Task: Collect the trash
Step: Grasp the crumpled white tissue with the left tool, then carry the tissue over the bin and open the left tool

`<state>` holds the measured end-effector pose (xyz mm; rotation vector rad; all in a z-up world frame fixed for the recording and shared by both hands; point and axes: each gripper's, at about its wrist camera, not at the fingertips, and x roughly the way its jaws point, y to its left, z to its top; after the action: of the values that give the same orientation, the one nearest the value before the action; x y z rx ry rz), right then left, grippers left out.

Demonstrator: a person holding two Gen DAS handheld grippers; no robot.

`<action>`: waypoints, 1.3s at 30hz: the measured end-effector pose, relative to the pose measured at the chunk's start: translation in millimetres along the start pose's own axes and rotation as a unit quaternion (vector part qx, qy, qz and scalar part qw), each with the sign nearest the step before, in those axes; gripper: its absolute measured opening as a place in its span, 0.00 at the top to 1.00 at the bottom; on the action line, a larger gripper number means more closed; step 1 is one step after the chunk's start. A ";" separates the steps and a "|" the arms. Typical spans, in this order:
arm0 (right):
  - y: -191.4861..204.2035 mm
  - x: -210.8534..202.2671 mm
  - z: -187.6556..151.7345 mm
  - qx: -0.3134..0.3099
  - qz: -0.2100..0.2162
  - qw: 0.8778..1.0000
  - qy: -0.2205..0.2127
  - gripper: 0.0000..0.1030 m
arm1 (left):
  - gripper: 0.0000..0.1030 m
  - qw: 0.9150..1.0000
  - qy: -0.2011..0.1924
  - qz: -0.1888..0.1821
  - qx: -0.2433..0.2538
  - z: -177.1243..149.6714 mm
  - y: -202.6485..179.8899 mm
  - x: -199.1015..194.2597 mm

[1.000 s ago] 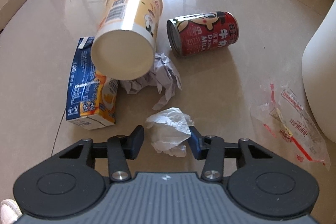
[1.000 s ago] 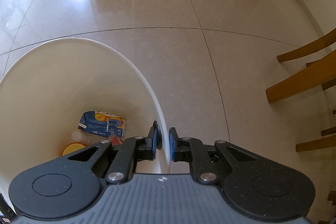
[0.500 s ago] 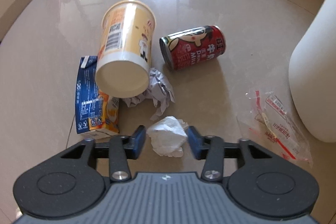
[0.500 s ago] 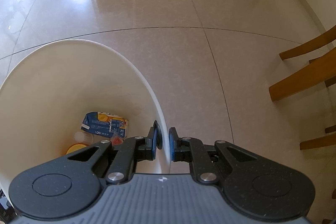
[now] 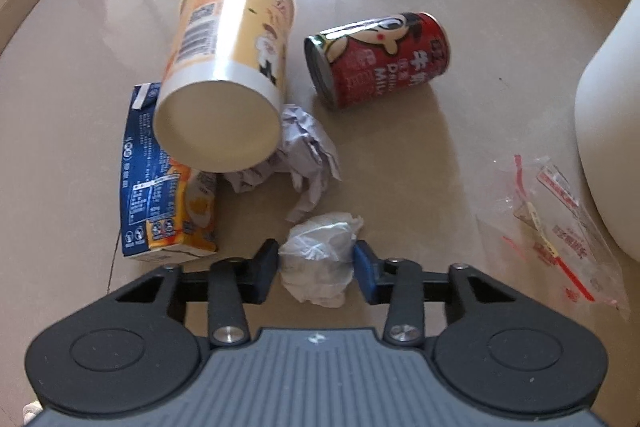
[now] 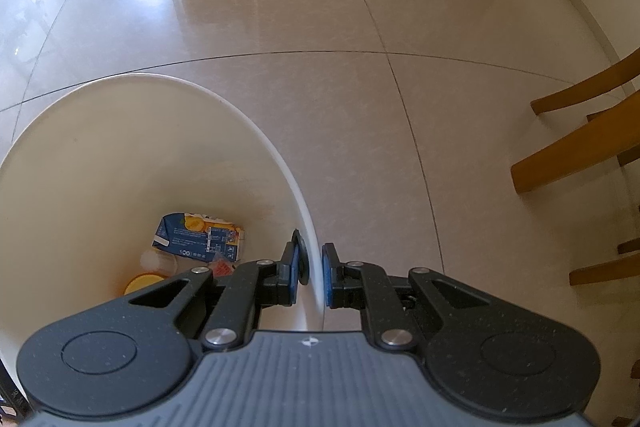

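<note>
— Glossy beige tiled floor (image 5: pixel 420 155), sun glaring off it at the far side. What's lying on it?

— A heap of rubbish. A tall cream and yellow paper cup (image 5: pixel 228 67) on its side, resting on a blue and orange drink carton (image 5: pixel 160 203) and a crumpled grey-white ball of paper (image 5: pixel 304 155). Just beside them lies a red tin can with a cartoon face (image 5: pixel 380 59), and well off to the right a clear plastic wrapper with red print (image 5: pixel 560 223), near the white wall of the bin.

— And the left gripper (image 5: pixel 316 265)?

— Pointing steeply down at the floor. A crumpled white tissue wad (image 5: pixel 320 255) sits between its fingers, which are closing on it; both pads look to be touching its sides already.

— The other one?

— The right gripper (image 6: pixel 310 273) has its fingers clamped on the rim of the tall white plastic bin (image 6: pixel 120 155), one finger inside the wall and one outside. At the bottom of the bin I can see another blue and orange carton (image 6: pixel 200 237), something round and yellow (image 6: pixel 142 283) and a small red scrap (image 6: pixel 222 269); what those two are I can't tell.

— Anything else around?

— Wooden chair legs (image 6: pixel 580 155) on the right, beyond the bin.
</note>
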<state>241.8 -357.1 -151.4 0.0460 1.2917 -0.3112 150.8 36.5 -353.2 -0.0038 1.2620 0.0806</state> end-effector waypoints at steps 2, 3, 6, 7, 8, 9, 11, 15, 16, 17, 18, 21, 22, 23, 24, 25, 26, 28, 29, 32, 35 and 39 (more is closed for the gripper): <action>0.2 0.2 -0.1 0.000 0.000 1.000 0.000 0.86 | 0.70 1.000 0.000 -0.004 0.000 0.9 -0.7 -1.0; 0.0 0.5 -0.4 0.002 0.001 1.000 0.000 0.86 | 0.72 1.000 0.002 -0.007 -0.001 1.4 -0.3 -1.7; -1.9 0.2 -0.1 0.004 0.004 1.000 0.000 0.86 | 0.75 1.000 0.006 -0.016 0.001 4.2 -0.8 -4.8; -1.8 0.1 0.0 0.003 0.004 1.000 0.000 0.86 | 0.75 1.000 0.008 -0.017 0.005 4.9 -1.7 -6.4; -2.4 0.1 0.1 0.004 0.004 1.000 0.001 0.86 | 0.75 1.000 0.011 -0.019 0.010 5.9 -2.9 -7.5; -2.4 0.2 0.0 0.005 0.004 1.000 0.001 0.86 | 0.76 1.000 0.013 -0.020 0.014 7.1 -4.2 -8.5; -2.5 0.1 0.0 0.006 0.005 1.000 0.001 0.86 | 0.76 0.999 0.021 -0.025 0.024 10.0 -7.4 -9.6; -5.6 -0.1 0.8 0.009 0.009 1.000 0.002 0.86 | 0.76 0.997 0.034 -0.039 0.065 16.5 -17.6 -24.4; -5.9 -0.3 0.9 0.009 0.009 1.000 0.002 0.86 | 0.76 0.995 0.035 -0.044 0.080 18.8 -20.7 -29.6; -5.8 -0.7 1.2 0.007 0.009 1.000 0.002 0.86 | 0.76 0.994 0.036 -0.048 0.096 21.2 -24.6 -36.3; -5.8 -1.0 1.2 0.006 0.009 1.000 0.002 0.86 | 0.76 0.991 0.038 -0.052 0.116 24.2 -28.9 -43.8; -8.0 -1.3 2.0 0.010 0.014 1.000 0.004 0.86 | 0.76 0.984 0.031 -0.065 0.160 35.6 -38.5 -69.6; -8.5 -1.5 2.4 0.011 0.015 1.000 0.004 0.86 | 0.76 0.983 0.031 -0.071 0.168 41.8 -39.9 -77.4; -8.7 -1.5 2.6 0.012 0.016 1.000 0.004 0.86 | 0.76 0.981 0.031 -0.076 0.175 47.4 -41.2 -87.9; -8.8 -1.6 2.6 0.011 0.016 1.000 0.004 0.86 | 0.76 0.979 0.028 -0.082 0.183 53.9 -42.6 -99.3; -8.7 -1.9 2.6 0.009 0.015 1.000 0.004 0.86 | 0.76 0.977 0.025 -0.087 0.191 59.4 -45.8 -109.0; -8.6 -2.2 2.6 0.008 0.015 1.000 0.004 0.86 | 0.76 0.975 0.021 -0.092 0.199 65.7 -47.5 -120.6; -7.8 -2.7 2.6 0.005 0.014 1.000 0.003 0.85 | 0.76 0.972 0.014 -0.103 0.213 79.2 -50.2 -145.4; -7.7 -2.8 2.6 0.006 0.014 1.000 0.003 0.85 | 0.76 0.969 0.010 -0.108 0.220 85.6 -52.2 -158.2; -8.0 -3.0 2.9 0.008 0.016 1.000 0.004 0.85 | 0.76 0.964 -0.012 -0.123 0.237 103.1 -63.9 -195.9; -8.3 -3.0 3.1 0.008 0.016 1.000 0.004 0.85 | 0.76 0.957 -0.036 -0.151 0.245 122.3 -77.9 -230.0; -7.2 -3.2 2.7 0.007 0.014 1.000 0.004 0.85 | 0.76 0.945 -0.068 -0.186 0.259 143.8 -105.6 -268.4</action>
<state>241.7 -363.8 -146.6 0.0767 1.2956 -0.2972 213.4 -77.8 -58.4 0.2153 1.0953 -0.5707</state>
